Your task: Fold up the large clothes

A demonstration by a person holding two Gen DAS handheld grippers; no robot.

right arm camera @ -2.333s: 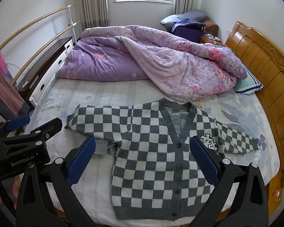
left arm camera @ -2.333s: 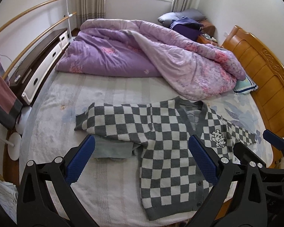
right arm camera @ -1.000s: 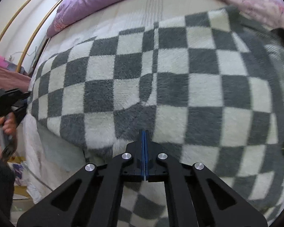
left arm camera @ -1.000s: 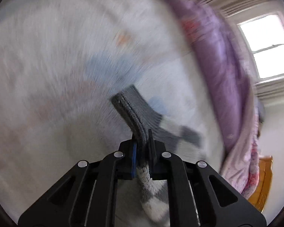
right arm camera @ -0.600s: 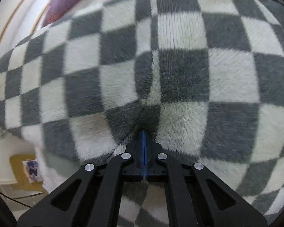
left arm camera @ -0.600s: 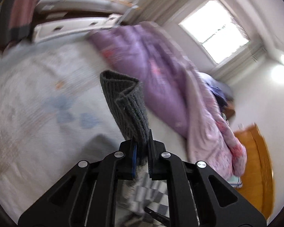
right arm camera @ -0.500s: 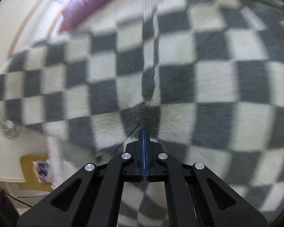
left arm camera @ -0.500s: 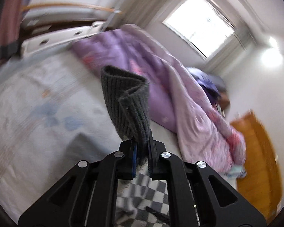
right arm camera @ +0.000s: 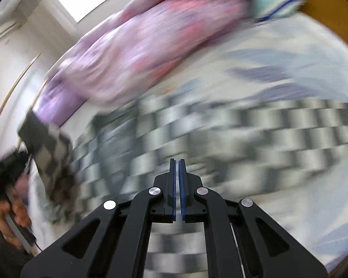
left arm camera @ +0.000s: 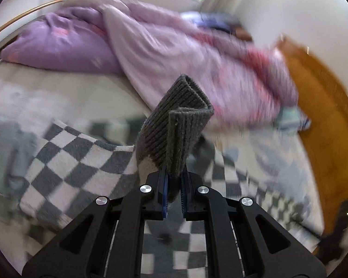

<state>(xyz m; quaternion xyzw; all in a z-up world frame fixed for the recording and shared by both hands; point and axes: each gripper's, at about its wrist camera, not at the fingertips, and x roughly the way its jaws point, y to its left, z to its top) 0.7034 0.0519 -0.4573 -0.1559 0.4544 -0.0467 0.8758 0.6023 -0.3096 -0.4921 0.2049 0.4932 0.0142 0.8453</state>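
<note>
A grey-and-white checked cardigan point(left arm camera: 72, 159) lies spread on the bed. My left gripper point(left arm camera: 174, 183) is shut on its grey ribbed sleeve cuff point(left arm camera: 178, 120), which stands up folded between the jaws above the cardigan's body. In the blurred right wrist view the cardigan point(right arm camera: 220, 134) lies across the bed and the lifted sleeve point(right arm camera: 46, 143) hangs at the left by the other hand. My right gripper point(right arm camera: 178, 173) is shut with nothing visible between its pads, above the cardigan.
A purple quilt point(left arm camera: 150, 41) is heaped across the far half of the bed. The wooden headboard point(left arm camera: 324, 120) runs along the right. A striped pillow point(right arm camera: 276, 2) lies by the headboard. A curved rail point(left arm camera: 23, 16) stands at the left.
My left gripper has carried the sleeve cuff up and to the right over the cardigan's body. My right gripper has lifted off the cardigan and swung, no longer pressed into the fabric.
</note>
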